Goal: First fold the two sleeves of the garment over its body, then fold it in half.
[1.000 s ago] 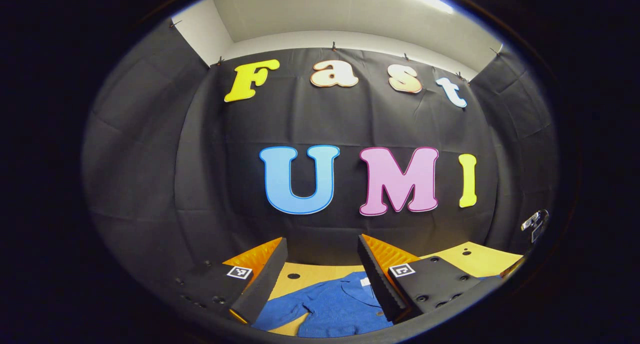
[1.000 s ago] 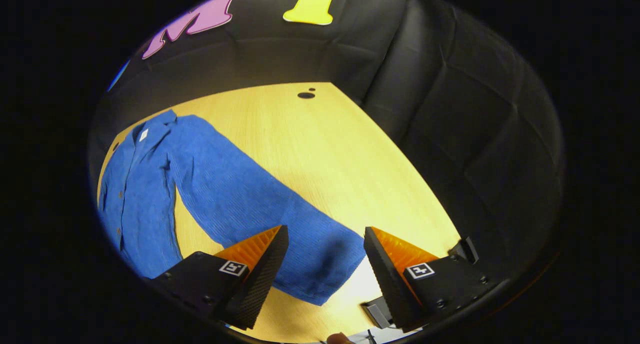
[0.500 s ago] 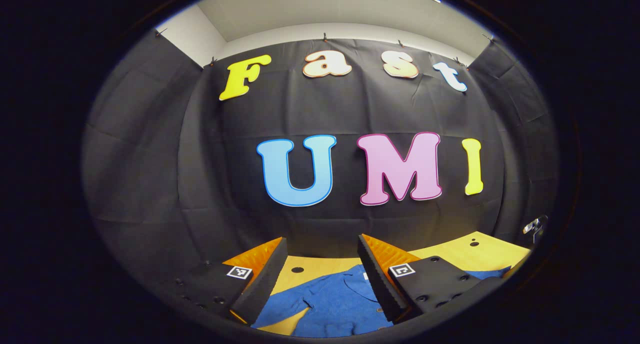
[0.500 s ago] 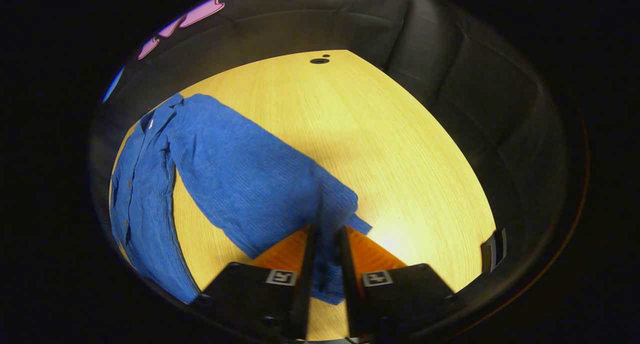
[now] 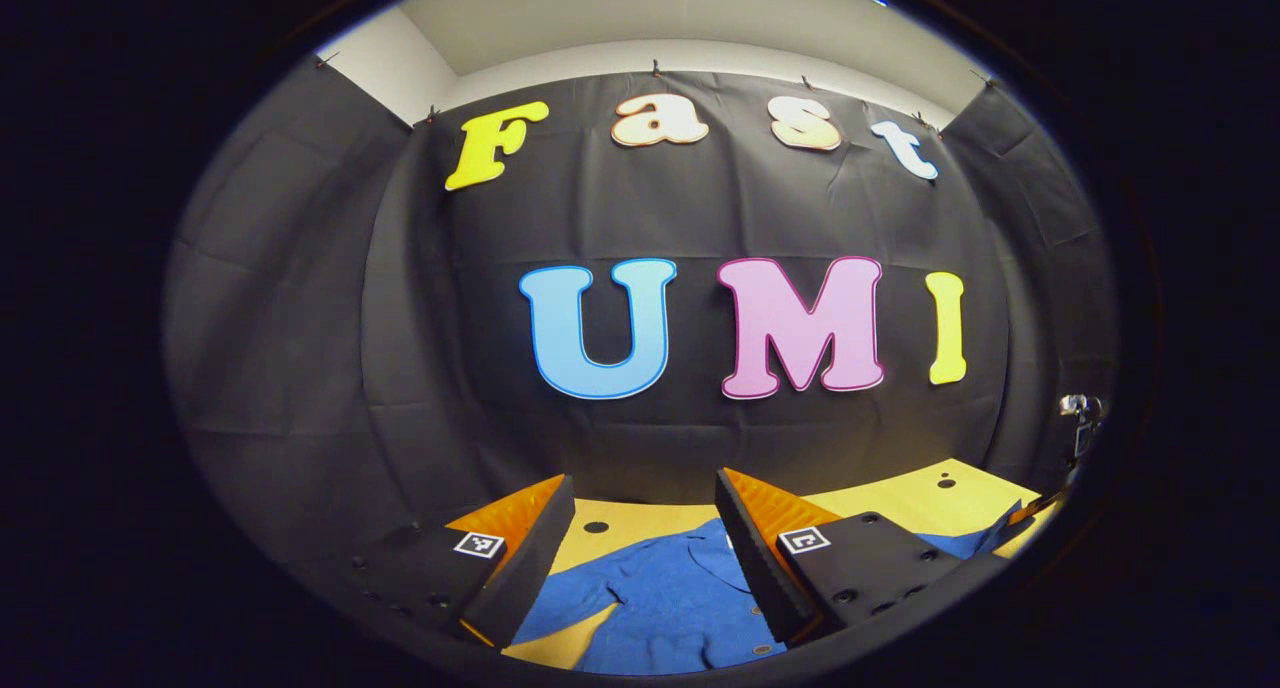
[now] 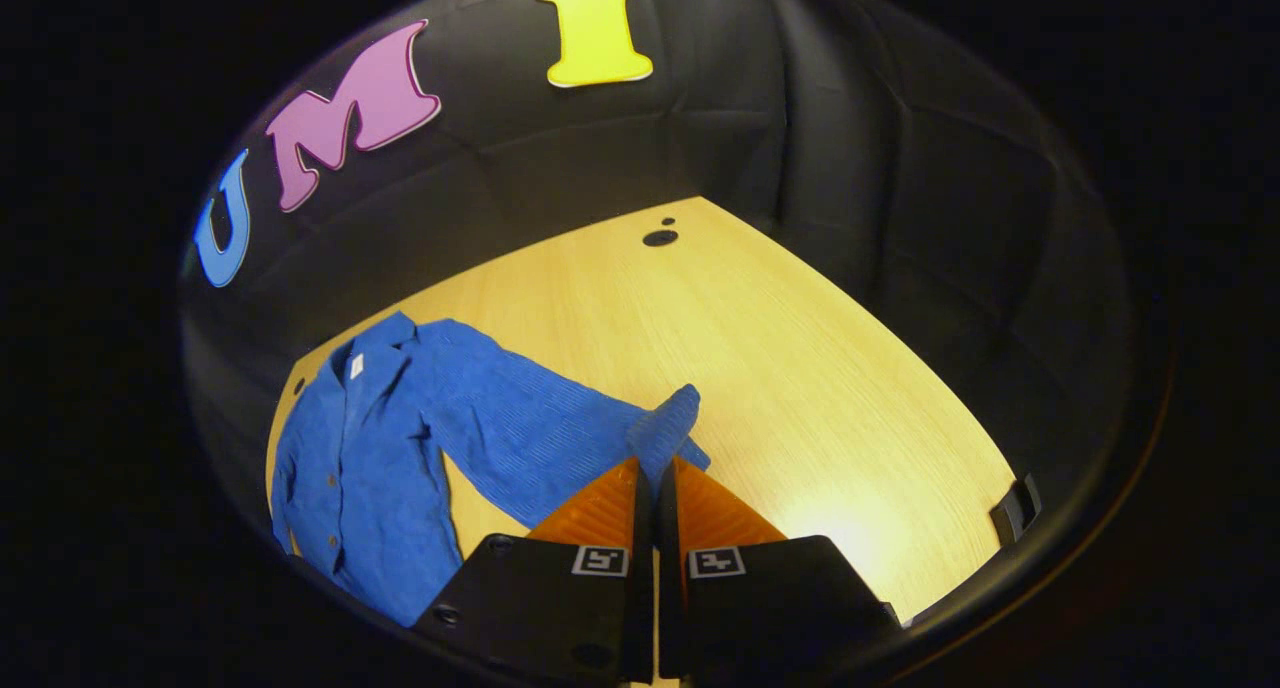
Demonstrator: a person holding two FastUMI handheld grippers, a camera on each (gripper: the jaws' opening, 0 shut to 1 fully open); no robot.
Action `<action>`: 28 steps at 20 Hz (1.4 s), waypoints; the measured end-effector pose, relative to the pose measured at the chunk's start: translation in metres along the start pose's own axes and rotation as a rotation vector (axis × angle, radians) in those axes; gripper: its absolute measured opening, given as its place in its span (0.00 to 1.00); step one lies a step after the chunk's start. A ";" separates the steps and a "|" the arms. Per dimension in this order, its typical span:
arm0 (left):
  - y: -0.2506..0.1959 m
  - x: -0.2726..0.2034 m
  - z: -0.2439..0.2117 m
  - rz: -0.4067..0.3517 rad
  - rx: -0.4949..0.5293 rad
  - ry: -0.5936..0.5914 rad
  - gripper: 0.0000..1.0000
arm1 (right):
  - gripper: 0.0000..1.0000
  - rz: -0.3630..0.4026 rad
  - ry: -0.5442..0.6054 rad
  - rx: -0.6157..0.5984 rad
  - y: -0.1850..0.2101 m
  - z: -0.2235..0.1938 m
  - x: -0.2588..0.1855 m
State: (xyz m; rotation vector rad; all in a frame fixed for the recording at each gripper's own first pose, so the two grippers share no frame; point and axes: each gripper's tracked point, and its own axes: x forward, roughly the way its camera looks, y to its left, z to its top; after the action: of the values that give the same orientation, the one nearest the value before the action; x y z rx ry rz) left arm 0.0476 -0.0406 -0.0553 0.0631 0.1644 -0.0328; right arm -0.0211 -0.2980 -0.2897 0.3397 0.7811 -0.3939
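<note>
Blue corduroy-like fabric makes up the garment (image 6: 350, 458), a buttoned shirt with a collar, lying flat on the pale wooden counter (image 6: 800, 368) toward its left side as the right gripper view shows it. Its collar points toward the far edge, where the black cloth wall (image 6: 850, 168) rises behind the counter. One sleeve (image 6: 540, 428) stretches out from the shoulder across the wood toward the right claw (image 6: 655, 468). That claw is closed, its two fingers pressed together on the sleeve's cuff end, and the cuff (image 6: 665, 423) stands bunched up just above the fingertips, raised off the wood. A small dark hole (image 6: 660, 237) sits in the counter near the far edge.

In the left gripper view, the left claw (image 5: 645, 508) is spread wide with nothing between its fingers, held above the garment (image 5: 660, 598), whose collar and other sleeve lie on the counter (image 5: 900, 493) below it. The same black cloth wall (image 5: 300, 318) stands beyond the far edge.
</note>
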 end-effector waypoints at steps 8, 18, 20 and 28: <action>0.079 -0.017 -0.003 0.072 -0.030 -0.023 0.82 | 0.07 0.175 -0.141 -0.088 0.149 0.053 -0.034; 0.185 -0.048 -0.019 0.203 -0.050 -0.012 0.82 | 0.07 0.333 -0.199 -0.159 0.312 0.060 -0.053; 0.200 -0.053 -0.022 0.221 -0.048 -0.010 0.82 | 0.07 0.344 -0.221 -0.189 0.332 0.062 -0.057; 0.239 -0.057 -0.039 0.251 -0.067 0.005 0.82 | 0.07 0.500 -0.285 -0.369 0.474 0.046 -0.085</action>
State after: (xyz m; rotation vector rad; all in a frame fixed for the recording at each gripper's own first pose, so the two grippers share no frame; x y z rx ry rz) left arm -0.0059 0.2023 -0.0695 0.0169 0.1610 0.2228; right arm 0.1713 0.1151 -0.1260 0.1181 0.4533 0.1720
